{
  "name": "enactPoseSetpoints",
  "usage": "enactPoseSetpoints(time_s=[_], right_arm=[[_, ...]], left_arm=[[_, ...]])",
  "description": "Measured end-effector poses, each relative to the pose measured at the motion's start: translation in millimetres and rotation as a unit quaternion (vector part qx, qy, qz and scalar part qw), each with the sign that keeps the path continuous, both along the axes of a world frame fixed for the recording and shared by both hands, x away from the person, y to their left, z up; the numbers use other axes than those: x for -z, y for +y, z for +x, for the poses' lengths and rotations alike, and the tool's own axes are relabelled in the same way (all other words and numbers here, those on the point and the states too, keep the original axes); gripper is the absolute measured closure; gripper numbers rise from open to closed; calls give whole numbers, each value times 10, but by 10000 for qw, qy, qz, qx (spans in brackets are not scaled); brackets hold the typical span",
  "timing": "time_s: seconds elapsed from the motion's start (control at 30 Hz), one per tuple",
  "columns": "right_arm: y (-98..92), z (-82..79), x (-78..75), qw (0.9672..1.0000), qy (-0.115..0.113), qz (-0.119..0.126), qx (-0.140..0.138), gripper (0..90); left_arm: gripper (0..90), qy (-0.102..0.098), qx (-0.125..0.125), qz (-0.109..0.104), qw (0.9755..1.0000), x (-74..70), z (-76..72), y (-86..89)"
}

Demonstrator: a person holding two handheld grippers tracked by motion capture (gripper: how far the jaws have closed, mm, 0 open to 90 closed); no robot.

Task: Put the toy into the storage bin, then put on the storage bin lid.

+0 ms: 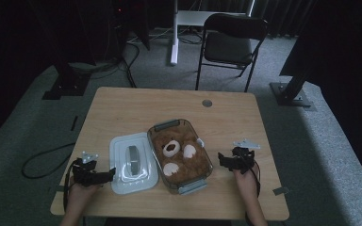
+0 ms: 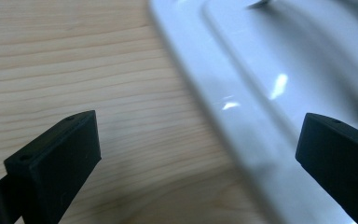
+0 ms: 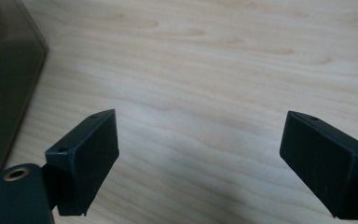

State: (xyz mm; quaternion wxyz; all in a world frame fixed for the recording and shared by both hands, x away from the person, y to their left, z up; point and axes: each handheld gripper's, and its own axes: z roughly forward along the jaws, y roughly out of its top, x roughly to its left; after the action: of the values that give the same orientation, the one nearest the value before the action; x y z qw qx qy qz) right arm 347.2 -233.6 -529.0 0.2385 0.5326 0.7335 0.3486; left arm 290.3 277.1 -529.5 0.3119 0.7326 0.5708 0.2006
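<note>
My left gripper (image 1: 109,174) is wide open, empty, at the white lid's (image 1: 133,162) left edge. My right gripper (image 1: 221,159) is wide open, empty, over bare table (image 1: 122,103) beside the container (image 1: 181,154) holding the teddy bear (image 1: 179,153).

Left claw (image 1: 109,173) and right claw (image 1: 221,159) gape, low.

I am seeing a dim, murky room; glare is streaking the blurred white lid (image 2: 261,93) close up.

A white lid (image 1: 133,162), a brown-and-white bear (image 1: 179,154), seemingly smoky-grey container (image 1: 169,125), pale wood-grain table (image 1: 136,106).
</note>
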Motion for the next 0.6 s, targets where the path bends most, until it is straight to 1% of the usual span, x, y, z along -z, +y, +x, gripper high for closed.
enactPoseSetpoints(time_s=[0.1, 0.2, 0.23, 0.3, 0.37, 0.4, 0.43, 0.47, 0.57, 0.6], right_arm=[[18, -12, 40, 10000, 25, -59, -62, 109], [40, -30, 40, 9999, -28, 49, -106, 109], [57, -37, 36, 9999, -57, 33, -137, 109], [97, -48, 34, 9997, -111, 29, -194, 109], [120, -54, 37, 9996, -118, 63, -247, 109], [131, -55, 42, 9996, -98, 66, -269, 109], [139, -57, 48, 9995, -83, 72, -302, 109], [143, -59, 52, 9994, -77, 78, -317, 109], [156, -70, 61, 9993, -67, 92, -352, 109], [158, -74, 62, 9993, -81, 109, -356, 109]], left_arm=[[6, -19, 130, -62, 9999, -29, 1, -103], [6, -34, 255, -75, 9996, -59, 17, -211], [6, -33, 279, -71, 9996, -67, 29, -244], [6, -18, 336, -134, 9993, -81, 55, -318], [6, -7, 410, -154, 9990, -88, 79, -393], [6, -7, 410, -154, 9990, -88, 79, -393], [6, 18, 530, -163, 9985, -87, 103, -475], [6, 29, 596, -160, 9981, -86, 114, -515], [6, 51, 650, -153, 9978, -77, 160, -614], [6, 60, 618, -155, 9980, -74, 176, -642]])
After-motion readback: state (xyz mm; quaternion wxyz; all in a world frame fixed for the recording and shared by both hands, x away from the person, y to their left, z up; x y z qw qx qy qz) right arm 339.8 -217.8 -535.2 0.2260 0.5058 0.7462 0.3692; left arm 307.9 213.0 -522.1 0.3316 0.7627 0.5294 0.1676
